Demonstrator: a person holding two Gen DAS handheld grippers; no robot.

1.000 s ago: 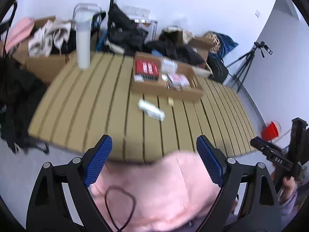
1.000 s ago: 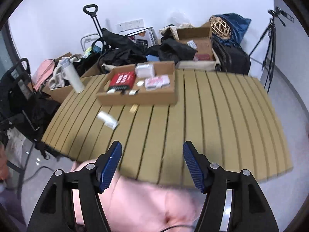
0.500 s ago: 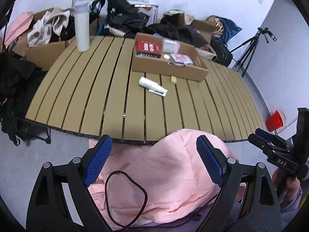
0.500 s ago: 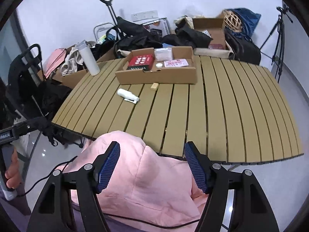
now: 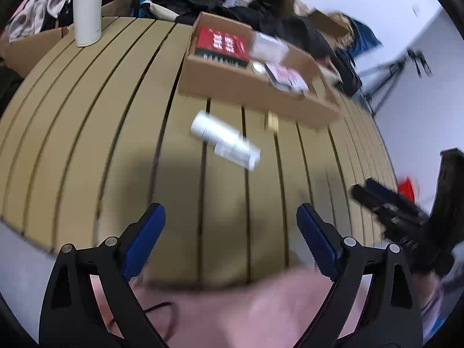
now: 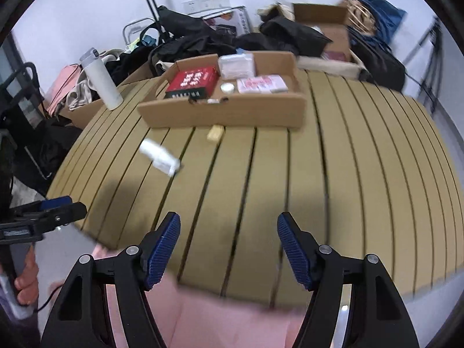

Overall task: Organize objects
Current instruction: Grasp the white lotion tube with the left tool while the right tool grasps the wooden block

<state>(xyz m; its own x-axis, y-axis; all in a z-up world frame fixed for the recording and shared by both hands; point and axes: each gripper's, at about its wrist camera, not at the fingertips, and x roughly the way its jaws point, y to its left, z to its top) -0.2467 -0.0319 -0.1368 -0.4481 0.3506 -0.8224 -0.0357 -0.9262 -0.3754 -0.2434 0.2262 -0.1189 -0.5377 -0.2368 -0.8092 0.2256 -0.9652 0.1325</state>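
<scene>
A white tube (image 5: pixel 224 140) (image 6: pixel 159 155) lies on its side on the slatted wooden table (image 5: pixel 87 145) (image 6: pixel 362 174). A small tan block (image 5: pixel 271 120) (image 6: pixel 216 133) sits just in front of an open cardboard box (image 5: pixel 255 98) (image 6: pixel 223 113). The box holds a red carton (image 5: pixel 221 46) (image 6: pixel 191 82) and small packets. My left gripper (image 5: pixel 230 237) hovers over the near table edge, short of the tube, its jaws opening with nothing between them. My right gripper (image 6: pixel 227 245) is open and empty above the near slats.
A tall white bottle (image 5: pixel 87 8) (image 6: pixel 101 79) stands at the table's far left. Bags, dark clothes and cardboard boxes pile up behind the table (image 6: pixel 290 34). A tripod (image 5: pixel 385 87) stands at the right. The person's pink garment (image 6: pixel 232 324) fills the bottom.
Both grippers have moved forward and down over the table's near edge. The tube and box now look larger and closer. The pink garment has slid to the bottom of both views.
</scene>
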